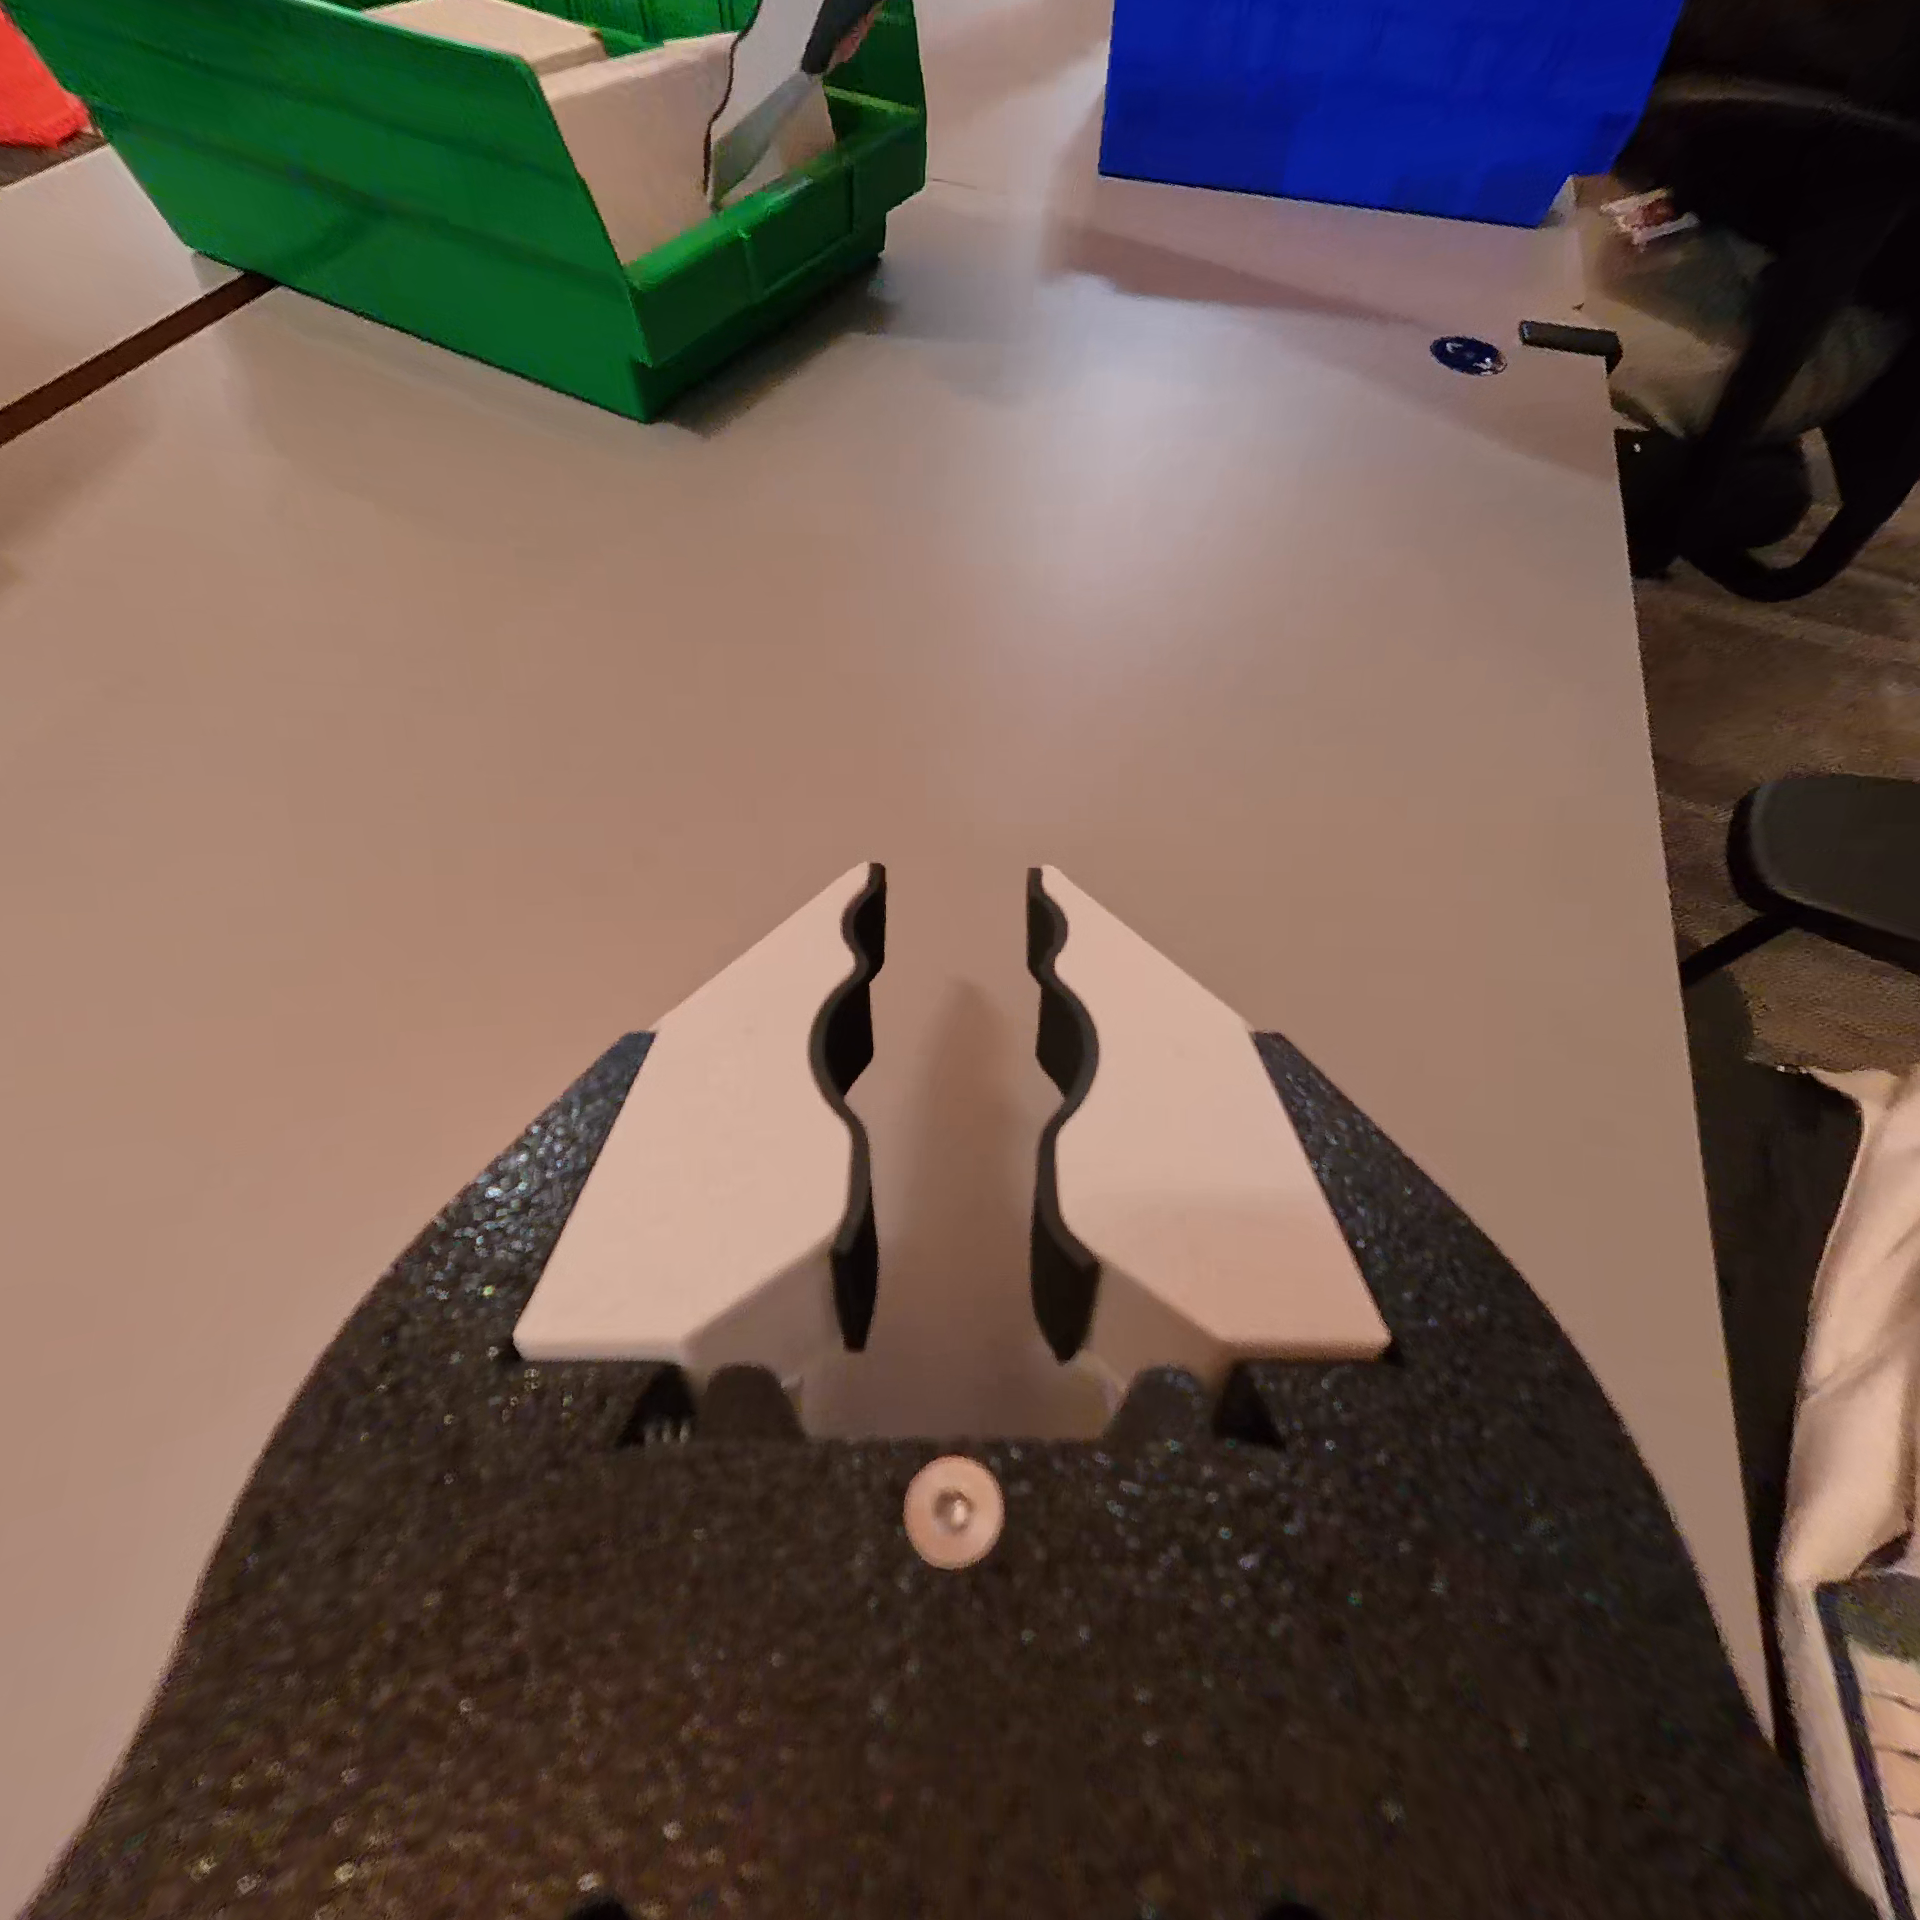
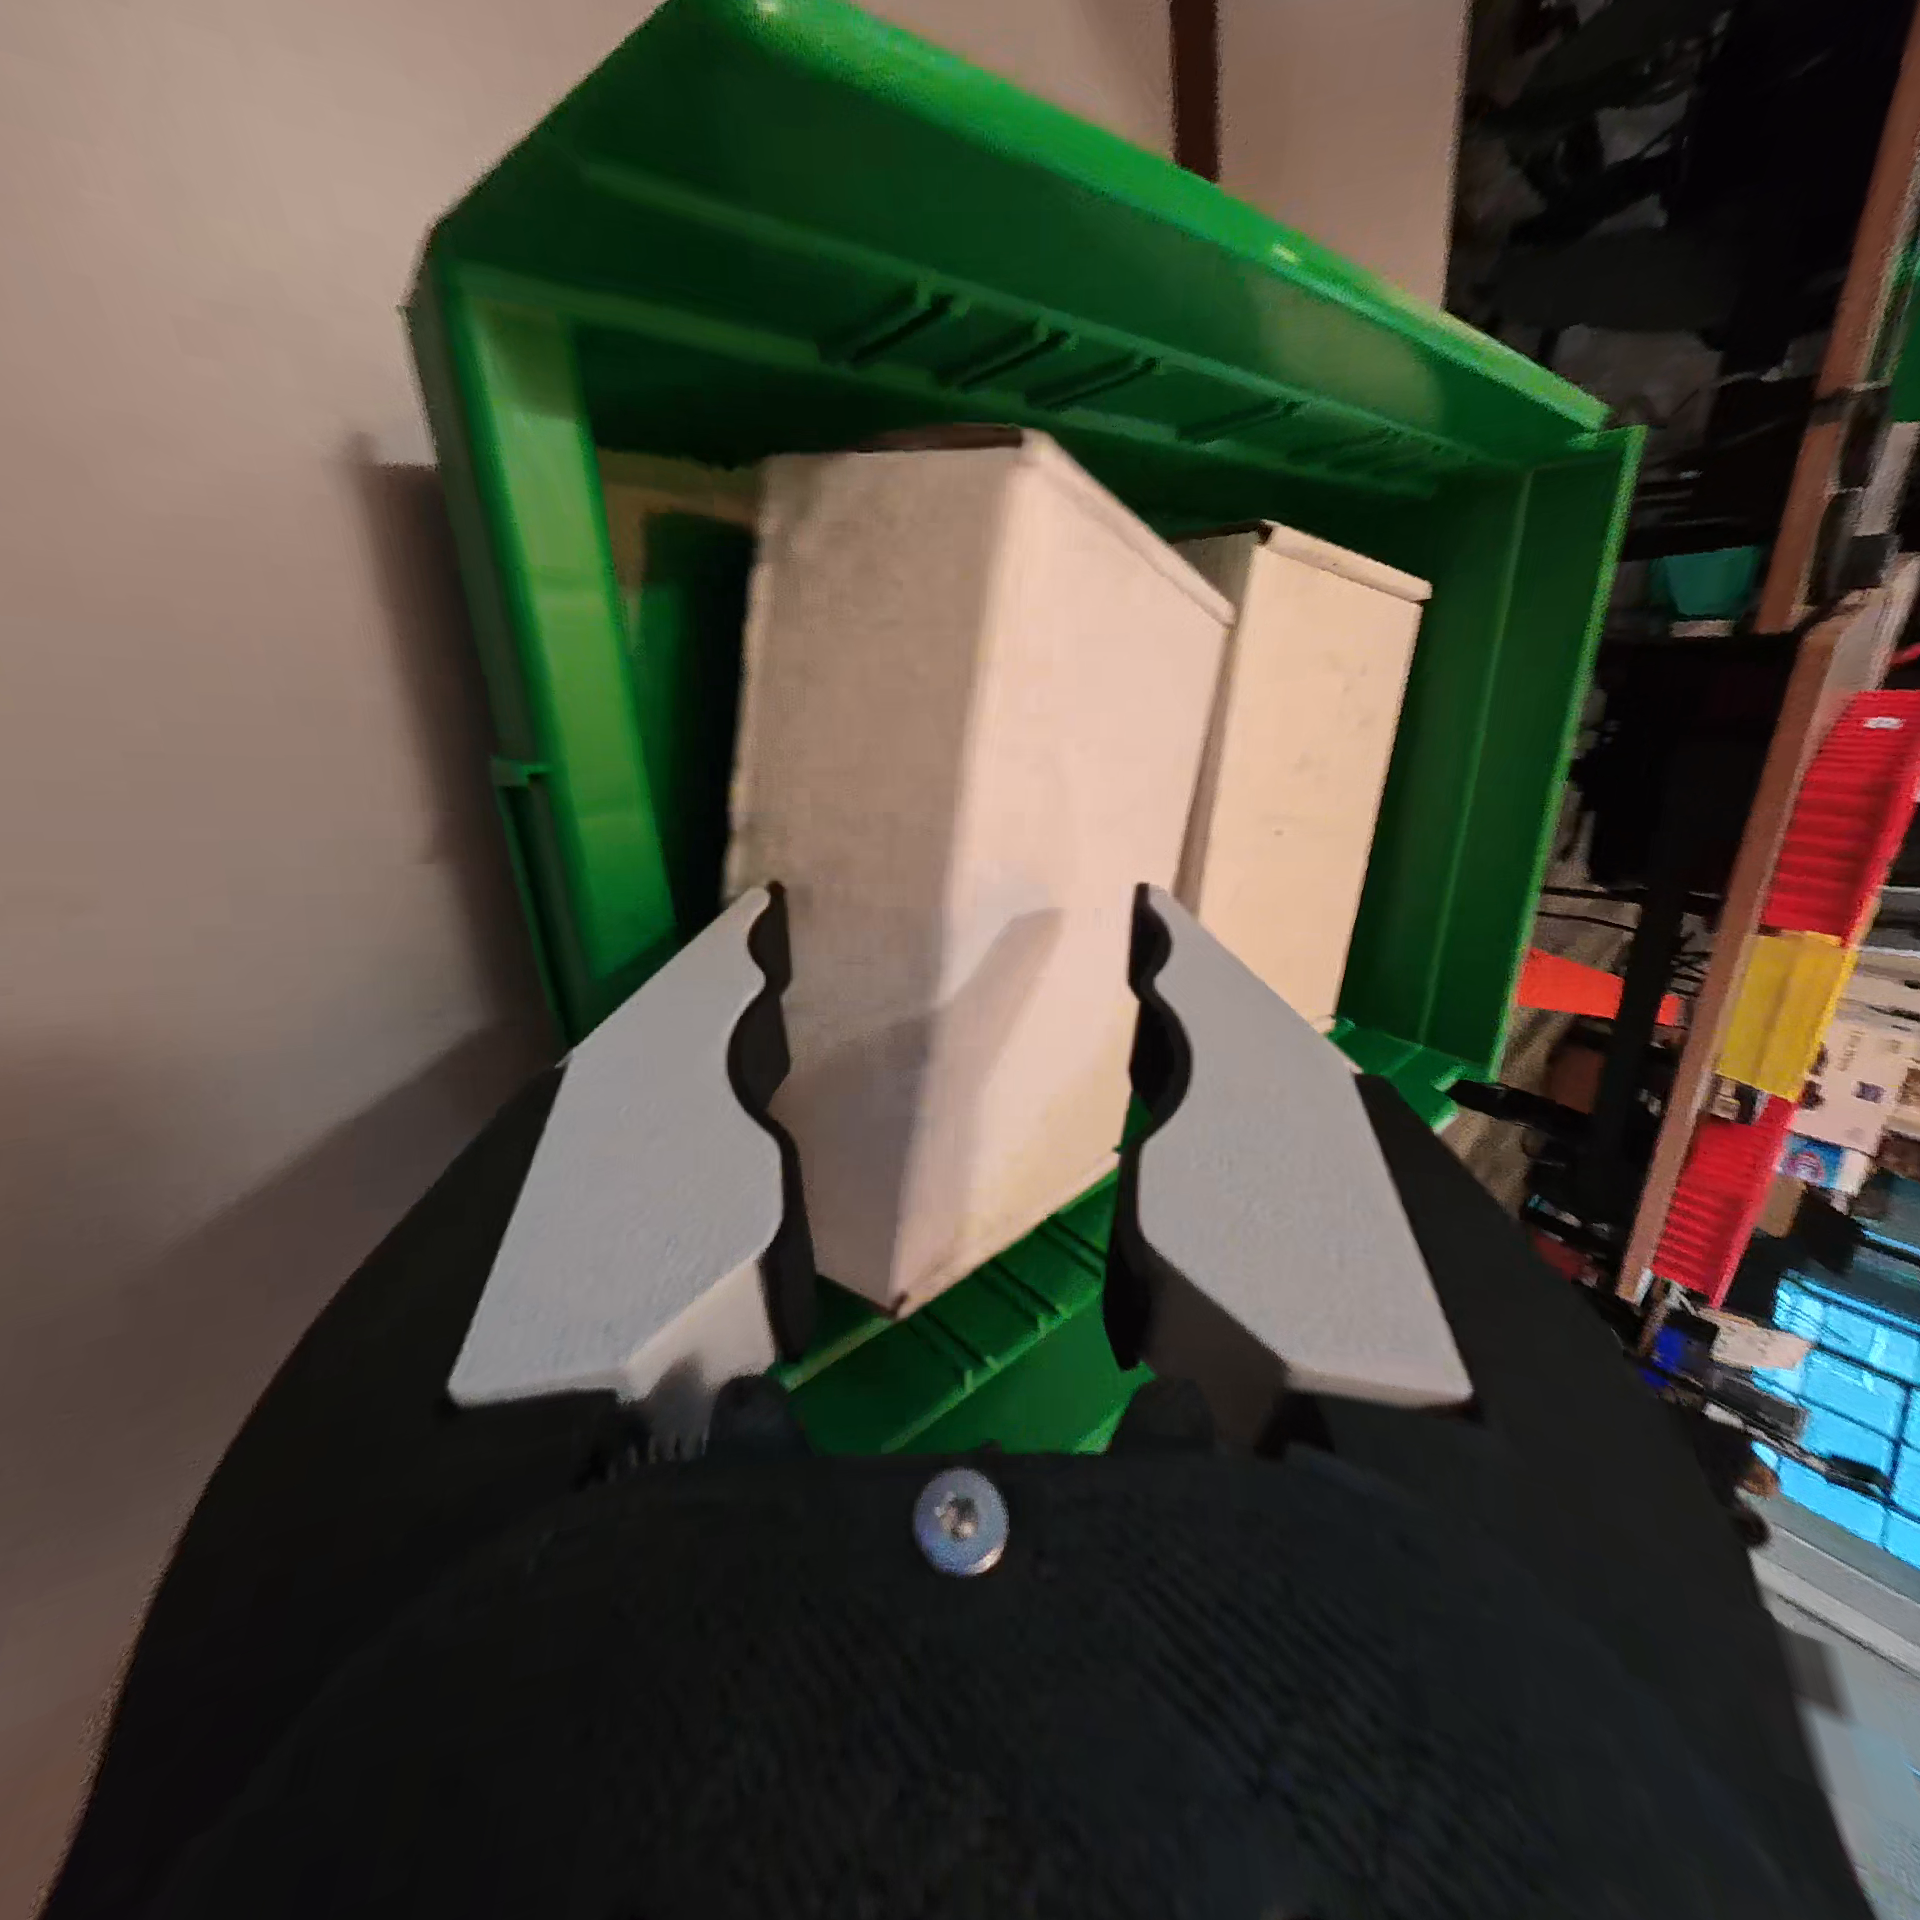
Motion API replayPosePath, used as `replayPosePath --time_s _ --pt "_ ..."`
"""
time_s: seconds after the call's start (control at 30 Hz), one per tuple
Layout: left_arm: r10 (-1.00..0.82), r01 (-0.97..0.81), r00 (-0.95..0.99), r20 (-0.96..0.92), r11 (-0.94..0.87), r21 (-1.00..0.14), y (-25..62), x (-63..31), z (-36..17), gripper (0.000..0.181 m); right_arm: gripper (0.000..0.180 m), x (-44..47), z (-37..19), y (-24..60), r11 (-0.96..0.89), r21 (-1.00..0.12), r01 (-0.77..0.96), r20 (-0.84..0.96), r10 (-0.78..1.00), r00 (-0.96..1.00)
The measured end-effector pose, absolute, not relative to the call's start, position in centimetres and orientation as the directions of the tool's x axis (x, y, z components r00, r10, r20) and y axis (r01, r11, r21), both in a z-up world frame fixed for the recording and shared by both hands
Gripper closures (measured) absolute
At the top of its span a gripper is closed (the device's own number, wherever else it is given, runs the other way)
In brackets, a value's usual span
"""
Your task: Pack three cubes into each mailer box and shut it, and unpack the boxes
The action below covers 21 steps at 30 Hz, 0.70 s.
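My right gripper [image 2: 956,904] is shut on the near end of a white mailer box [image 2: 966,727], which is closed and tilted inside the green bin [image 2: 540,623]. A second white mailer box [image 2: 1309,748] stands just to its right in the bin. My left gripper [image 1: 956,883] is open with a narrow gap and empty, low over the bare grey table [image 1: 935,623]. In the left wrist view the green bin [image 1: 416,208] sits at the far left with a white box [image 1: 644,135] in it. No cubes show.
A blue bin [image 1: 1351,94] stands at the far right of the table. The table's right edge [image 1: 1652,727] drops to the floor, with black chairs [image 1: 1829,862] beyond. A seam [image 1: 125,353] runs across the table at the far left. Shelves [image 2: 1766,935] fill the right background.
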<state>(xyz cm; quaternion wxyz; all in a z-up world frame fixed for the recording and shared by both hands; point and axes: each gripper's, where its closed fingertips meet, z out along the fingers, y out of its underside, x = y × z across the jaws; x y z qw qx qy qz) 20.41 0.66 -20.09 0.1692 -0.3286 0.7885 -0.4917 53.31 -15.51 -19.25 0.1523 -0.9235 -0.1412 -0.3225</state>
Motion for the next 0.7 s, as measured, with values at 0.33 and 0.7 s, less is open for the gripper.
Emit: replayPosePath --time_s 0.33,0.7 --pt "-0.659 -0.331 -0.751 0.045 0.317 -0.889 -2.5 22.1 -19.1 0.142 0.106 51.9 -17.5 -17.4 -0.921 -0.220 0.323 0.784 0.030 0.620" --pt "-0.903 -0.324 -0.429 -0.004 0.158 -0.933 -4.9 36.0 -15.8 0.105 0.112 37.5 -18.1 -26.0 -0.350 -0.906 -0.238 0.261 -0.905 0.335"
